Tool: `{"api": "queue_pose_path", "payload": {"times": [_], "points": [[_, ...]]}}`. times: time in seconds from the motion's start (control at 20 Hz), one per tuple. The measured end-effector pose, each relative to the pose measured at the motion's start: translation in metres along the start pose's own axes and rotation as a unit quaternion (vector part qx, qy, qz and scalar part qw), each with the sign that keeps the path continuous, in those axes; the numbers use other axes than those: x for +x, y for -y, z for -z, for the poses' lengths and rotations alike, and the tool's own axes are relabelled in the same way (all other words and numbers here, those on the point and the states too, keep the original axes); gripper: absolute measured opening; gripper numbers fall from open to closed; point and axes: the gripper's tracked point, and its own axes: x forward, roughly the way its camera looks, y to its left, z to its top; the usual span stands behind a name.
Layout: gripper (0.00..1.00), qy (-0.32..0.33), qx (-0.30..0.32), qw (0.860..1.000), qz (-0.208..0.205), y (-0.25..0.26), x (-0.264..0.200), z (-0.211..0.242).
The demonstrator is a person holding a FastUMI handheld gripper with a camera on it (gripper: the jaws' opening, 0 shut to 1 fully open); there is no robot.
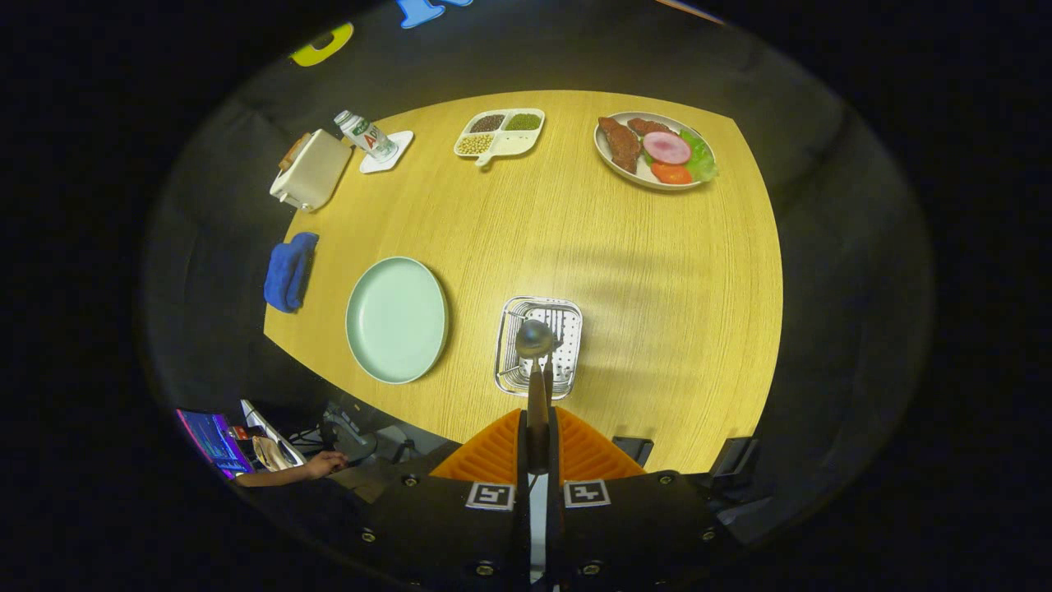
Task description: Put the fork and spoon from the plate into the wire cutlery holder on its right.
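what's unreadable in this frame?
- Spoon handle: gripper view, hidden between the shut fingers.
- Wire cutlery holder contents: the spoon bowl covers the middle; whether a fork is inside can't be told.
- Spoon's height above the holder: top-down angle gives no depth.

The round steel bowl of the spoon (535, 338) covered part of the rectangular wire cutlery holder (538, 346), and its handle ran back out of sight between the two closed orange ribbed fingers (493, 454) of the gripper (538, 444). Whether a fork stood inside the holder could not be told. The contents of the white divided tray (500, 133) were too small to identify. By the near table edge, a person's hand (325, 464) showed, the arm fading into shadow.
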Motion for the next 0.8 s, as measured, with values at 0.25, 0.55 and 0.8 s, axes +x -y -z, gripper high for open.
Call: {"api": "queue_pose_path", "payload": {"times": [0.25, 0.55, 0.8], "points": [[0.08, -0.006, -0.042, 0.999, 0.029, -0.004, 0.011, -0.007], [0.36, 0.034, -0.077, 0.995, 0.061, -0.014, -0.012, -0.017], [0.48, 0.185, -0.072, 0.977, 0.075, -0.048, -0.063, -0.040]]}}
